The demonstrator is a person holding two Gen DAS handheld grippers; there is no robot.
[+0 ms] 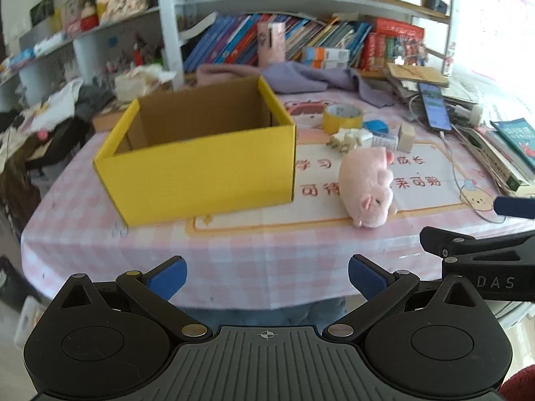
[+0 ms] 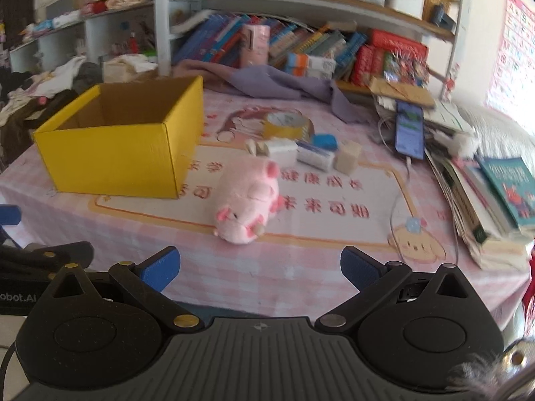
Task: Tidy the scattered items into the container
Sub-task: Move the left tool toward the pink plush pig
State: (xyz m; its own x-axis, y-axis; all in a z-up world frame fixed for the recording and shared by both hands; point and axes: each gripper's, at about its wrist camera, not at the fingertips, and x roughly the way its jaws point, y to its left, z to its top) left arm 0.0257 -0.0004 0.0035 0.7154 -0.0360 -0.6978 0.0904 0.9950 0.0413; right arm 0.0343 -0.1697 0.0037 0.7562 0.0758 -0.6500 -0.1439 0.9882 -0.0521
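Note:
An open yellow cardboard box (image 1: 200,163) stands on the pink checked table, also in the right wrist view (image 2: 117,143). A pink plush pig (image 1: 367,187) lies to its right, also in the right wrist view (image 2: 247,204). Behind it lie a yellow tape roll (image 1: 342,118), a blue block (image 1: 376,126), small white packets (image 1: 354,138) and a beige cube (image 1: 406,137); the same items show in the right wrist view, tape roll (image 2: 286,123), packets (image 2: 301,153), cube (image 2: 347,158). My left gripper (image 1: 267,279) is open and empty at the table's near edge. My right gripper (image 2: 259,272) is open and empty, just short of the pig.
A phone (image 1: 434,107) on a cable, stacked books (image 1: 508,153) and papers crowd the right side. A purple cloth (image 1: 314,78) lies at the back below shelves of books. Clothes pile up left of the table.

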